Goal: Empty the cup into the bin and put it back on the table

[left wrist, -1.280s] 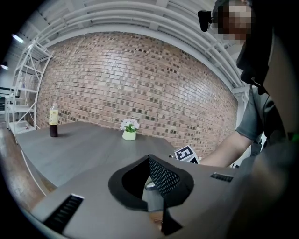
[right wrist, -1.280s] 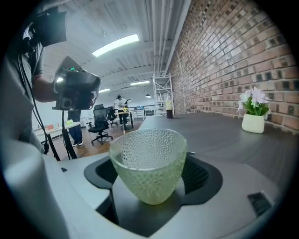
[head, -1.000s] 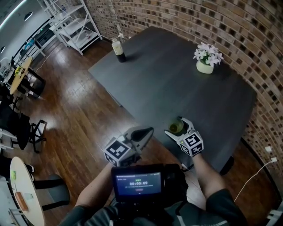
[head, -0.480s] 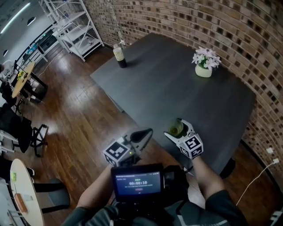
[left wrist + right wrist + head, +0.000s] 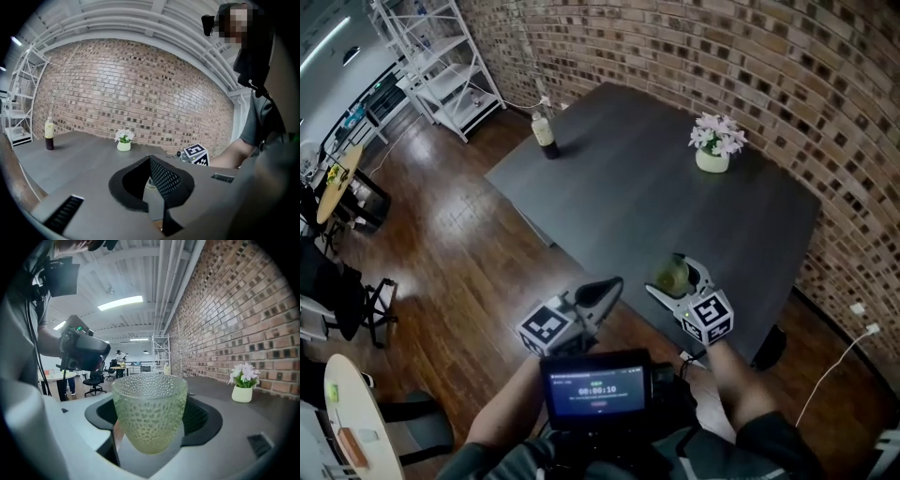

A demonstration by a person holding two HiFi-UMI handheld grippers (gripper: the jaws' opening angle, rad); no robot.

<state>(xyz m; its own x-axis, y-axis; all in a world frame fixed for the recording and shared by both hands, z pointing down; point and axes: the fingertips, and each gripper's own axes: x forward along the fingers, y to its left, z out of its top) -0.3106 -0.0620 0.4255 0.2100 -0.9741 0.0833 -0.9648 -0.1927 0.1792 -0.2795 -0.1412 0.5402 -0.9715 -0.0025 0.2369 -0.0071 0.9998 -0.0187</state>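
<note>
Cup (image 5: 149, 413): pale green glass, bumpy all over, upright btwn the jaws of the right gripper (image 5: 677, 278), which are spread wide and pinch it on both sides, approx mid-wall. It sits over the near edge of the table (image 5: 656, 187); can't tell if the base is clear of the top. The left gripper (image 5: 602, 289) is off to the side of the right one, jaws pressed together, nothing in them.

Handling, my read:
- Rigid, so the pads won't dent it.
- Prob fairly heavy for its size.
- Breakable, so no knocks vs table edge or bin rim.
- Bumps give the pads some bite, but glass is slick and the walls taper down, so it could slide when tipped.
- Best hold is mid-wall or a bit higher, firm, tip slow.

Contents not clear. No bin in view.
</note>
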